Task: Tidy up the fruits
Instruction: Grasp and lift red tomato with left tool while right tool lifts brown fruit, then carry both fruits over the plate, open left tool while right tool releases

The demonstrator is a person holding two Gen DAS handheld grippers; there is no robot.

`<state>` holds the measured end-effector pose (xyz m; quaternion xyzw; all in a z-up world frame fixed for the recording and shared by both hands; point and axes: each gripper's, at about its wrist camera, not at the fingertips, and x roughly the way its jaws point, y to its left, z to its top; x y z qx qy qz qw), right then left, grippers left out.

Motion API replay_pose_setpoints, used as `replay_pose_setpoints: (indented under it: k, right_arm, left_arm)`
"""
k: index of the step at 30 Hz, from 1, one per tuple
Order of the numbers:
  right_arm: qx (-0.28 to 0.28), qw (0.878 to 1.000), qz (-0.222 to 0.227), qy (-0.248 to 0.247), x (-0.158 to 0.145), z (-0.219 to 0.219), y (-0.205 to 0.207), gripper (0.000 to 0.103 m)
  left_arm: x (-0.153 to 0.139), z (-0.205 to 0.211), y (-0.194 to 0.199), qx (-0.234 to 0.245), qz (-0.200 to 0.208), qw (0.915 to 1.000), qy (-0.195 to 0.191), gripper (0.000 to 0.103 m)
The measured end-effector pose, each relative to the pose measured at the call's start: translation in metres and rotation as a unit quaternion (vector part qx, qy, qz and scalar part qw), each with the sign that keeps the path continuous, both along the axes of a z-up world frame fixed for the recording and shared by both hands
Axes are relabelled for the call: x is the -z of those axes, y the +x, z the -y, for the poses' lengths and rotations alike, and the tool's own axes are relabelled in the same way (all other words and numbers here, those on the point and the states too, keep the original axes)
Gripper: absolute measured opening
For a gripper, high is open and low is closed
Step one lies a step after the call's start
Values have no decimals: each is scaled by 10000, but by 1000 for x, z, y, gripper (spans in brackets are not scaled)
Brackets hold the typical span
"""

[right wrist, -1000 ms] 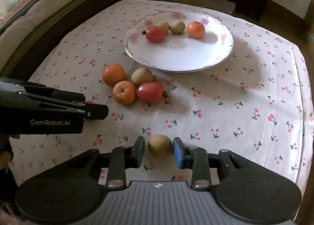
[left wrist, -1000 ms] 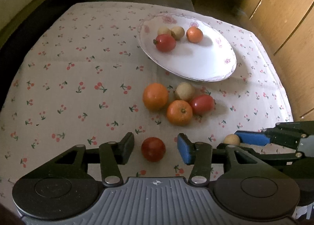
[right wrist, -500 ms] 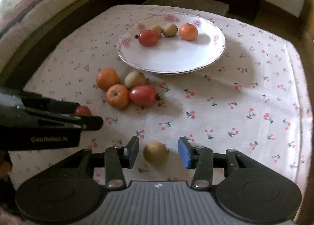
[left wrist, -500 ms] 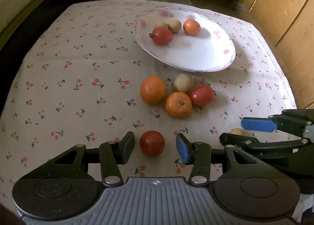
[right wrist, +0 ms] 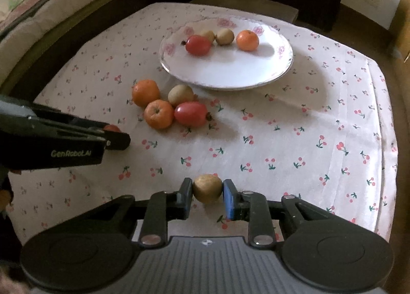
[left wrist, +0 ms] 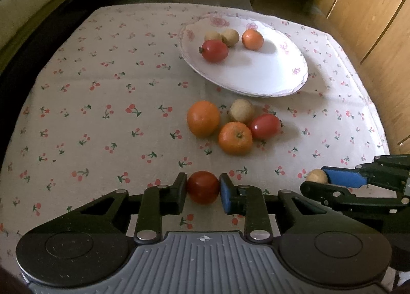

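Dark red and glossy, the little round tomato sits clamped between the pads of my left gripper, down at the near edge of the table, well short of the white plate. Those jaws have just closed in on it, and both pads press on its sides. Same story on my right gripper: its jaws have just closed too, onto a dull tan, rough-skinned round fruit that looks like a longan, also well this side of the plate.

Only readable writing I can find is "GenRobot.AI" in pale letters on the side of the left gripper's black body, seen from the right wrist cam.

The plate itself is smooth glazed china with a scalloped rim and faded pink roses. On its far side: an oval red tomato, two tan longans and a small orange mandarin.

Between the plate and my grippers there's a tight cluster touching each other: two dimpled mandarins, one showing its stem end, another longan and another oval tomato.

All of it's on a cream cloth printed with small red cherries, creased in fold lines. Beyond the plate, to the right, stand wood-grain cabinet doors.
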<state>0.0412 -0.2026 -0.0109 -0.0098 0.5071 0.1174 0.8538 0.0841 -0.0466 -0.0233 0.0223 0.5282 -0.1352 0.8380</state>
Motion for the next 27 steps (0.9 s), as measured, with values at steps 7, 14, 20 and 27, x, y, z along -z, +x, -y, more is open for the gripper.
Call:
replay_pose_setpoints:
  k: [7, 14, 20, 27]
  right_arm:
    - [38, 9999, 121, 84, -12, 2, 3, 27]
    - [58, 9994, 326, 140, -28, 5, 9, 27]
    - [232, 9982, 512, 219, -35, 15, 31, 27]
    - [320, 9975, 579, 234, -32, 23, 65, 27]
  left_arm:
    - [-16, -1, -3, -52, 105, 9997, -225, 35]
    - [-38, 4, 0, -127, 323, 9991, -257, 35]
    - [-42, 18, 19, -19, 377, 9987, -353, 35]
    - [-37, 26, 51, -11, 369, 9981, -484, 35]
